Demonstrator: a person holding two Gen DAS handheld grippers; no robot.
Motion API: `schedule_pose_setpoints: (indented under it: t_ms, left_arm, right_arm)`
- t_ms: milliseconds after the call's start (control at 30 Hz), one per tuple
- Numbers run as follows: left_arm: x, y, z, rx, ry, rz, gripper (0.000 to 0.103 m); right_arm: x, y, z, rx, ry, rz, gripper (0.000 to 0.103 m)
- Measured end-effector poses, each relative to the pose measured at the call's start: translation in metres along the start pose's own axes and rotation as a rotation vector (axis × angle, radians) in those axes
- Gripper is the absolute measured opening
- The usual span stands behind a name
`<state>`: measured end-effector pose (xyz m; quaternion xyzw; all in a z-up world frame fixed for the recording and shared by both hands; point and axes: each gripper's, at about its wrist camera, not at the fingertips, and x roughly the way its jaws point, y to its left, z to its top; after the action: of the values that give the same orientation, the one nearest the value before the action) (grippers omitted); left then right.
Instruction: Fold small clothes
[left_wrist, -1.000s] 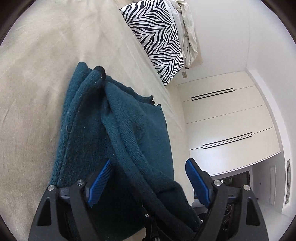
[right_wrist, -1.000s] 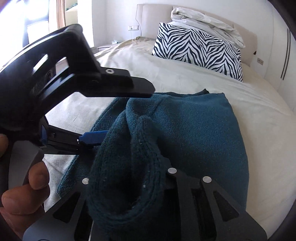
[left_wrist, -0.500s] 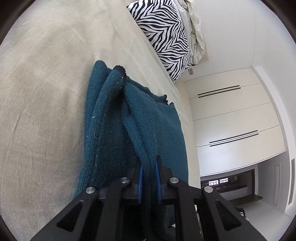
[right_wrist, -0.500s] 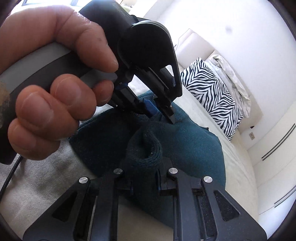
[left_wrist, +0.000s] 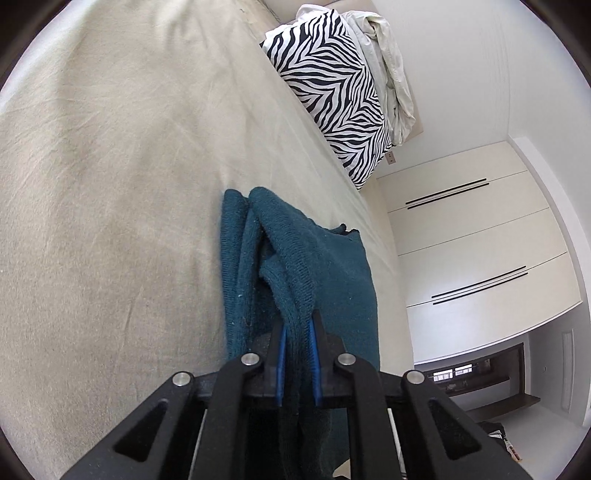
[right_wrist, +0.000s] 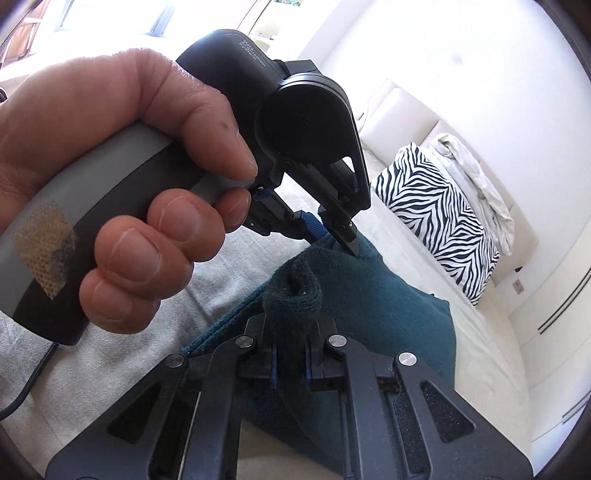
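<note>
A dark teal knit garment (left_wrist: 325, 266) lies bunched on the beige bed sheet (left_wrist: 110, 184). My left gripper (left_wrist: 297, 354) is shut on a raised fold of its near edge, blue pads pressing the cloth. In the right wrist view my right gripper (right_wrist: 290, 365) is shut on another thick fold of the same garment (right_wrist: 399, 306). The left gripper (right_wrist: 332, 230), held in a hand (right_wrist: 110, 206), pinches the cloth just beyond it. Both grips hold the garment's near edge lifted off the bed.
A zebra-striped pillow (left_wrist: 332, 92) leans at the head of the bed with a crumpled pale sheet (left_wrist: 388, 66) behind it. White wardrobe doors (left_wrist: 480, 240) stand at the right. A cable (right_wrist: 29, 384) trails from the left gripper's handle.
My left gripper closed on the garment's fold, having been open one second ago. Both grippers have lifted and pulled back, so the garment looks smaller and more bunched.
</note>
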<state>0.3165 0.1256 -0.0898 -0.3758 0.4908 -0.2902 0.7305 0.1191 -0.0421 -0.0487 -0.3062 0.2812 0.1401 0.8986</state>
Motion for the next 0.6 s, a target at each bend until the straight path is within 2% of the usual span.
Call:
schedule_pose_setpoints:
  t_ms: [100,167,267,333,367,433,533,600]
  left_arm:
    - [0.007,0.011,-0.001,-0.016,0.010,0.034,0.012]
    - [0.008,0.013,-0.003,-0.030,0.012,0.032,0.015]
    - [0.003,0.009,-0.005,-0.014,0.015,0.056,0.017]
    - [-0.007,0.002,-0.007,0.015,-0.004,0.114,0.024]
    - [-0.015,-0.002,-0.007,0.038,-0.033,0.169,0.036]
    - [-0.032,-0.010,-0.008,0.078,-0.107,0.262,0.040]
    - [-0.047,-0.021,-0.011,0.110,-0.144,0.232,0.040]
    - [-0.047,-0.036,-0.019,0.176,-0.143,0.229,0.040]
  right_arm:
    - [0.011,-0.002,-0.009,0.023,0.041,0.073,0.012]
    - [0.012,-0.004,-0.017,0.027,0.036,0.083,0.012]
    - [0.007,-0.018,-0.016,0.085,0.041,0.144,0.013]
    - [-0.005,-0.033,-0.024,0.160,0.048,0.209,0.014]
    - [-0.009,-0.047,-0.028,0.208,0.053,0.251,0.013]
    - [-0.022,-0.069,-0.038,0.310,0.048,0.330,0.014]
    - [-0.042,-0.102,-0.054,0.450,0.025,0.423,0.014]
    - [-0.044,-0.133,-0.067,0.552,0.018,0.429,0.014]
